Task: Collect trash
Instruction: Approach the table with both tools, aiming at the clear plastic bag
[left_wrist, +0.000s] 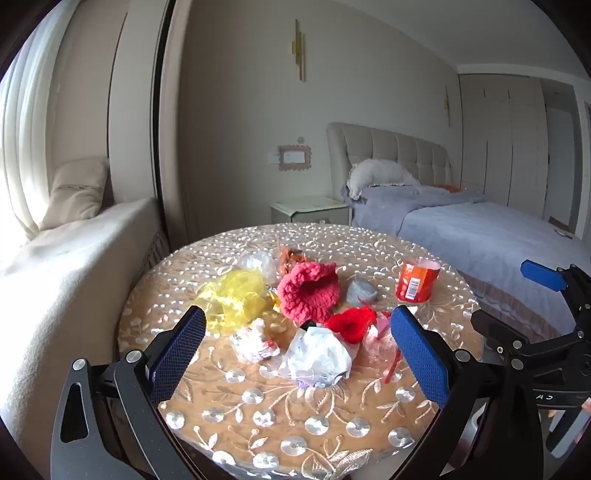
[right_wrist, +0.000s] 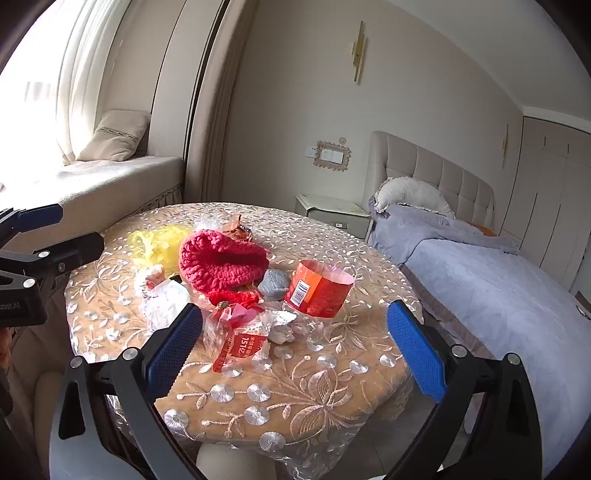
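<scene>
We have both grippers over the near edge of the round table (left_wrist: 207, 402), nothing picked up yet. Left gripper (left_wrist: 297, 341) is spread wide and empty; right gripper (right_wrist: 295, 345) likewise, jaws fully apart, nothing between the pads.

Progress, as we judge it: zero. All the trash sits in 1 loose pile mid-table:
- crumpled white paper (left_wrist: 317, 354), nearest the left gripper
- clear plastic wrapper with a red label (right_wrist: 236, 341), just ahead of the right gripper
- a smaller white-and-red crumpled wrapper (left_wrist: 255, 341)
- yellow plastic bag (left_wrist: 232, 299) on the pile's left side
- red-orange paper cup sleeve (right_wrist: 319, 291), upright, slightly apart on the right
- clear bag and an orange wrapper (left_wrist: 290, 256) at the back

Mixed in are a red knitted hat (right_wrist: 221, 264), a smaller red knitted piece (left_wrist: 351, 323) and a grey yarn ball (right_wrist: 273, 284). We probably leave those, but that is our call, not certain.

No bin or bag for the trash is in either view, so we can't tell where it goes.

Surface: tan embroidered tablecloth under what looks like a glossy clear cover, so it may be slippery. Room: a bedroom, with a bed (right_wrist: 498, 288) in a lilac cover on the right, a nightstand (left_wrist: 310, 212) behind the table, and a cushioned window seat (right_wrist: 110, 181) on the left.
</scene>
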